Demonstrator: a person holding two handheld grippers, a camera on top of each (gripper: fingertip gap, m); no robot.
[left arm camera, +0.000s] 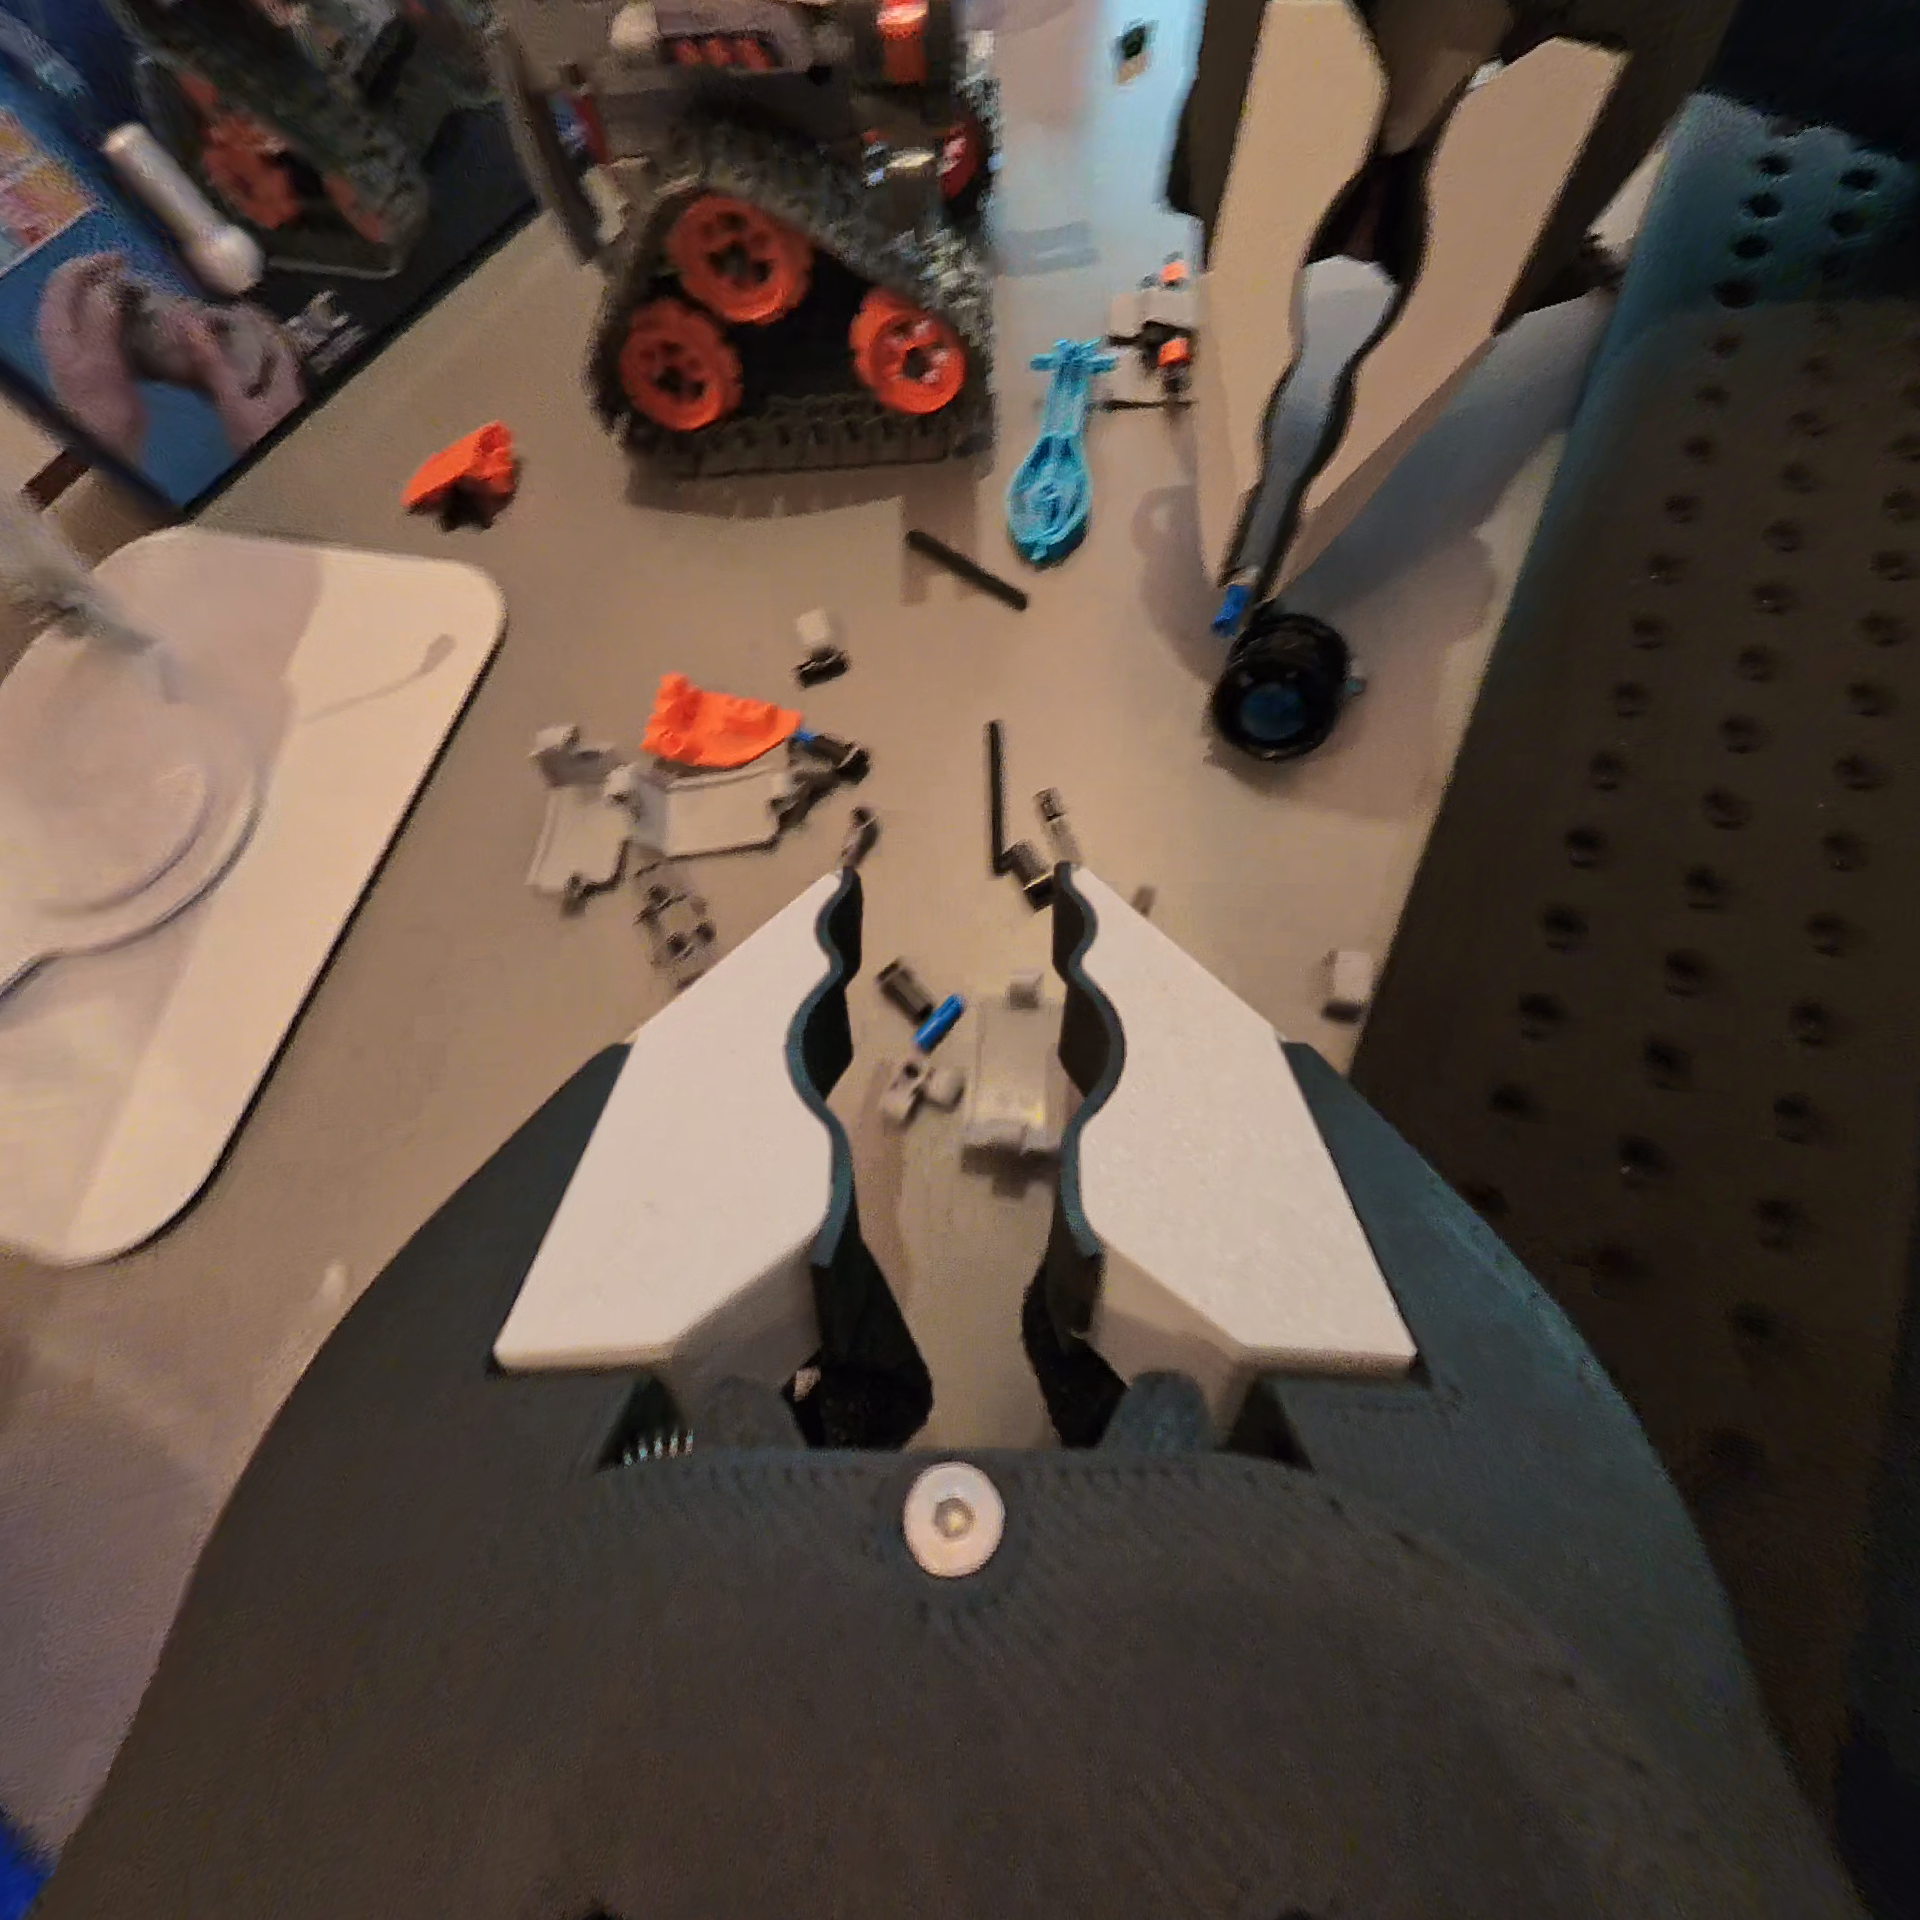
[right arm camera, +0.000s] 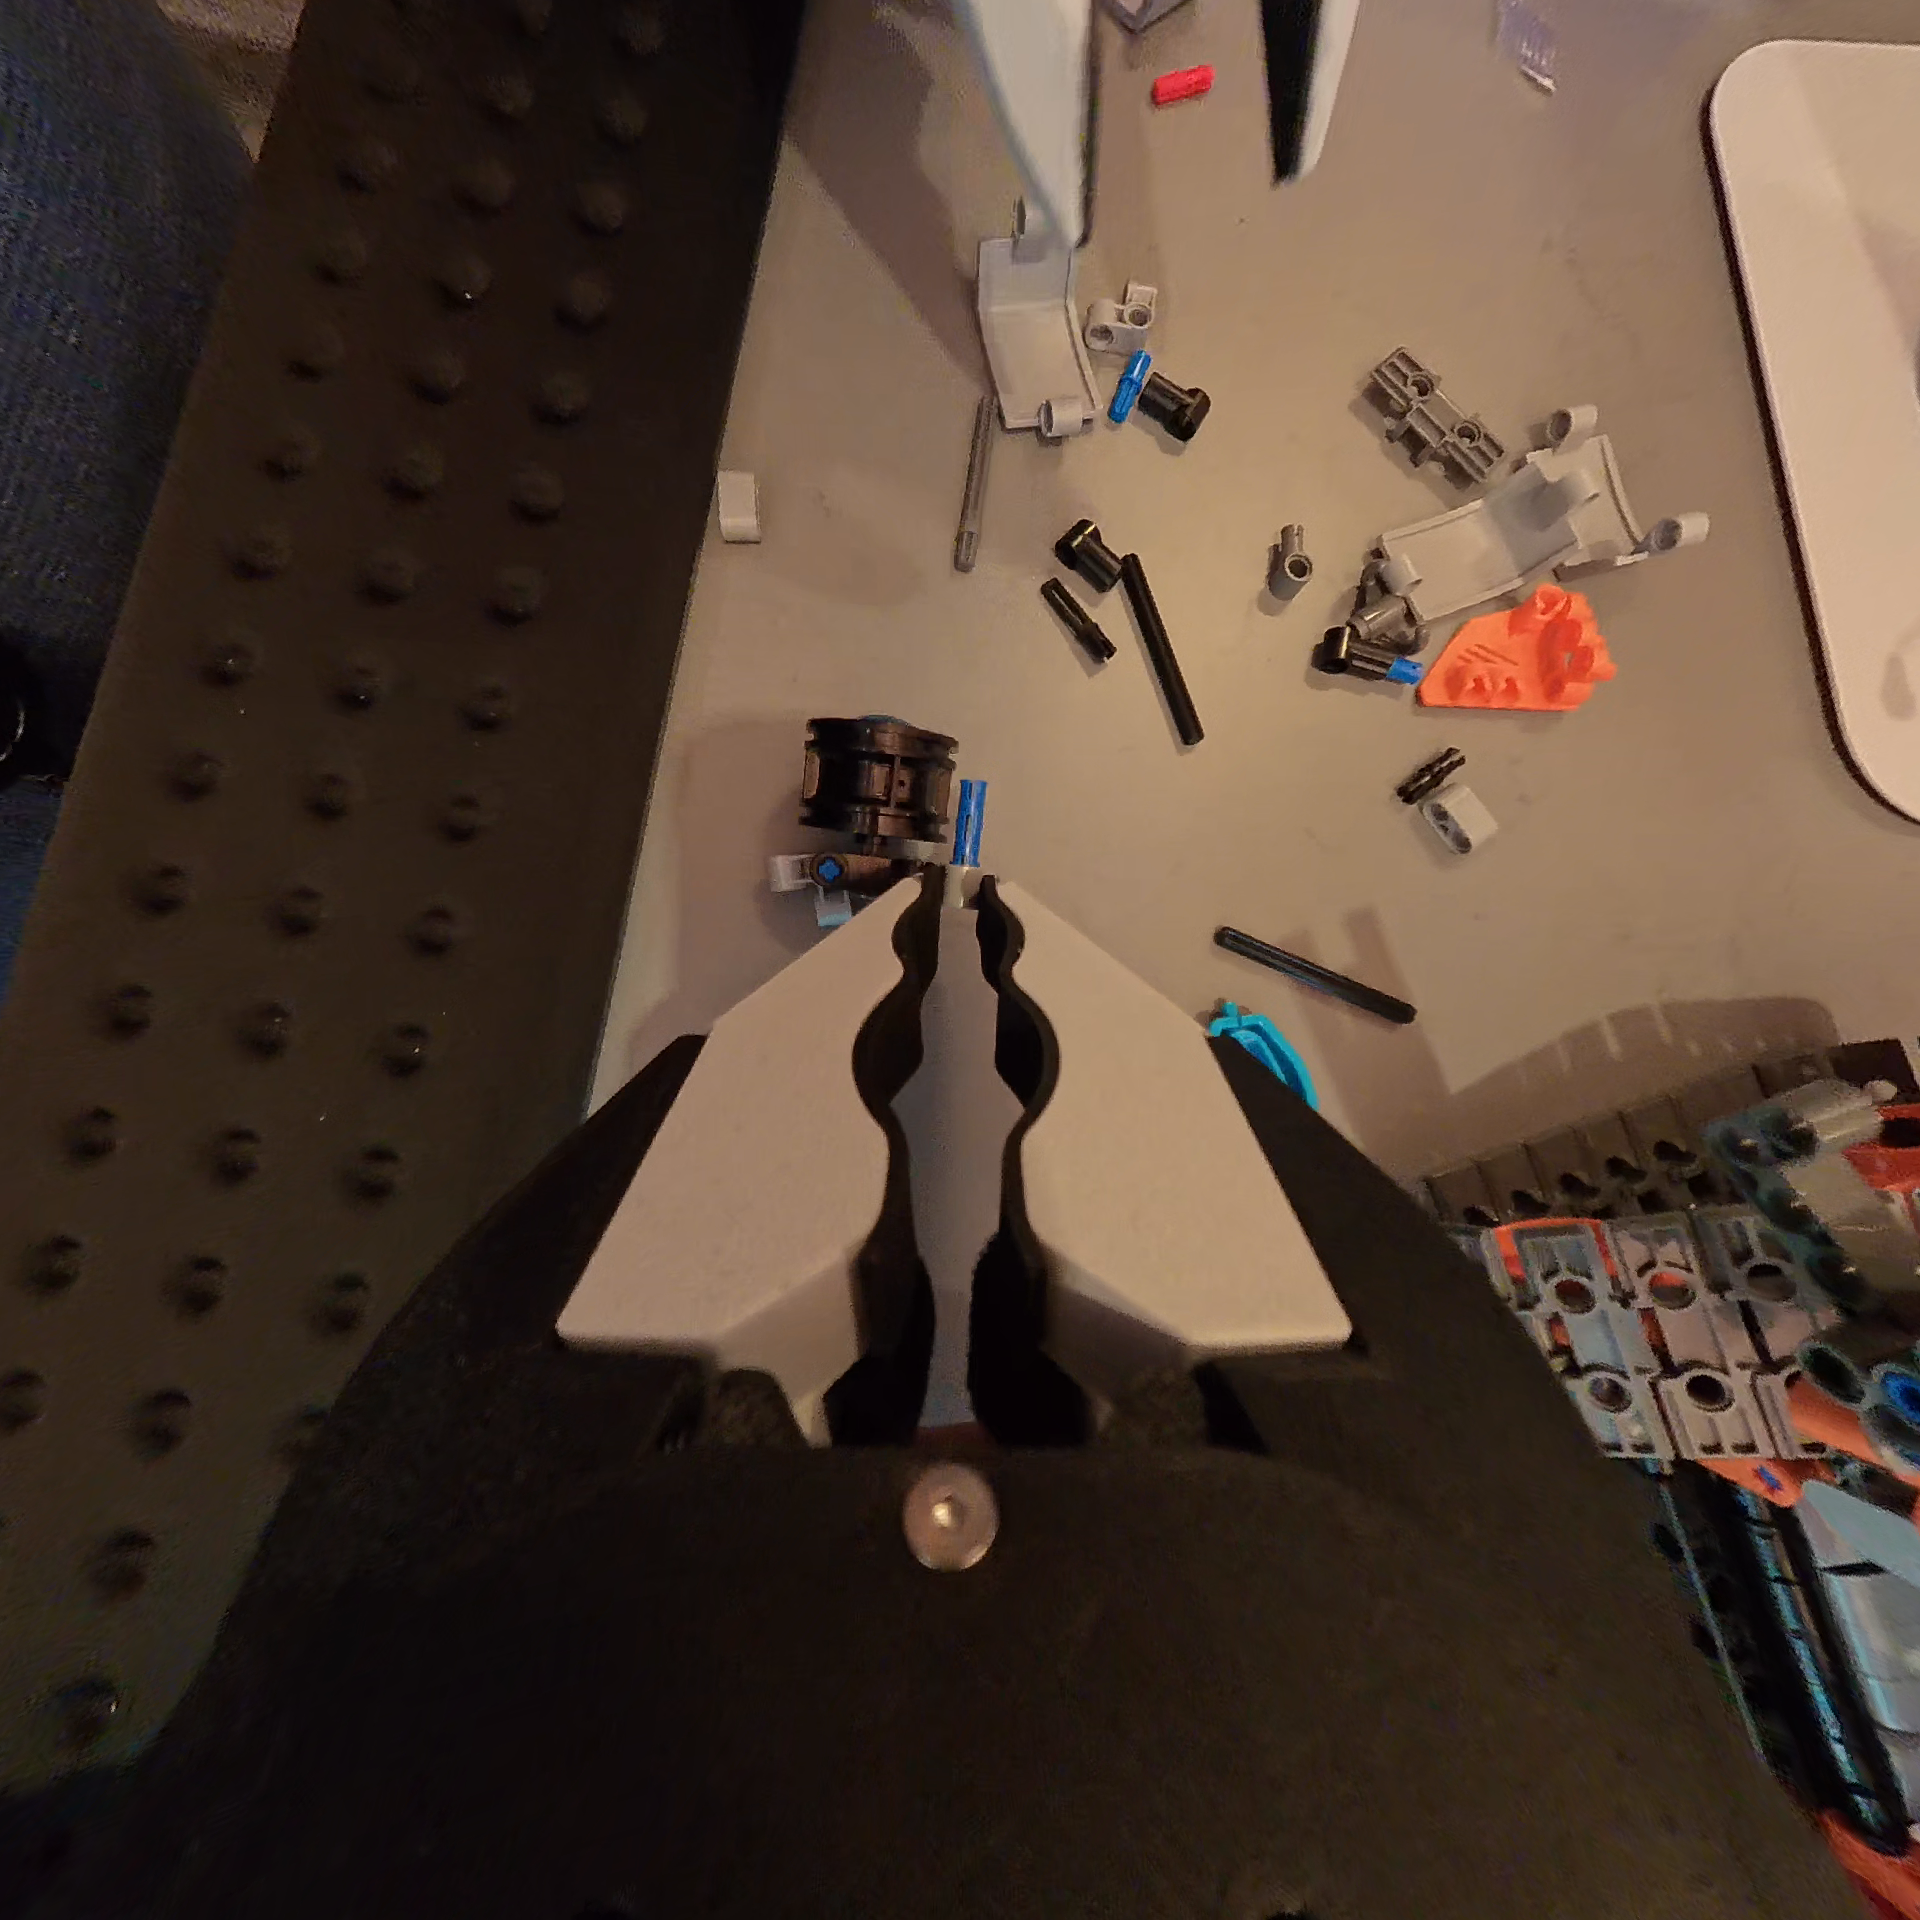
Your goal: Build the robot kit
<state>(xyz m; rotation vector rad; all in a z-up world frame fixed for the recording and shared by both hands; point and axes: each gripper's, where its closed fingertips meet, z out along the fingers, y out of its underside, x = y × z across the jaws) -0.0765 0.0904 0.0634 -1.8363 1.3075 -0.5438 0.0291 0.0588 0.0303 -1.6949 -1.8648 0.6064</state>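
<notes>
My right gripper (right arm camera: pixel 956 885) is shut on the pale end of a small blue pin (right arm camera: pixel 970 819), low over the grey table, right beside a black wheel hub (right arm camera: pixel 878 779). The left wrist view shows the same gripper (left arm camera: pixel 1247 582), pin (left arm camera: pixel 1230 607) and hub (left arm camera: pixel 1280 686) at the far right. My left gripper (left arm camera: pixel 956 883) is open and empty above loose parts: a grey curved panel (left arm camera: pixel 1003 1081), a blue pin (left arm camera: pixel 940 1018) and a black connector (left arm camera: pixel 902 985). It shows at the top of the right wrist view (right arm camera: pixel 1174 208).
A tracked model with orange wheels (left arm camera: pixel 790 312) stands at the back, also seen in the right wrist view (right arm camera: pixel 1714 1299). Nearby are an orange panel (right arm camera: pixel 1522 655), black axles (right arm camera: pixel 1162 649), a light-blue piece (left arm camera: pixel 1060 457), a white board (left arm camera: pixel 208 831) and a dark studded panel (right arm camera: pixel 416 727). Between my left fingertips and the black connector (left arm camera: pixel 902 985) there is roughly 6 cm. Seen from the right wrist view (right arm camera: pixel 1175 422) as well.
</notes>
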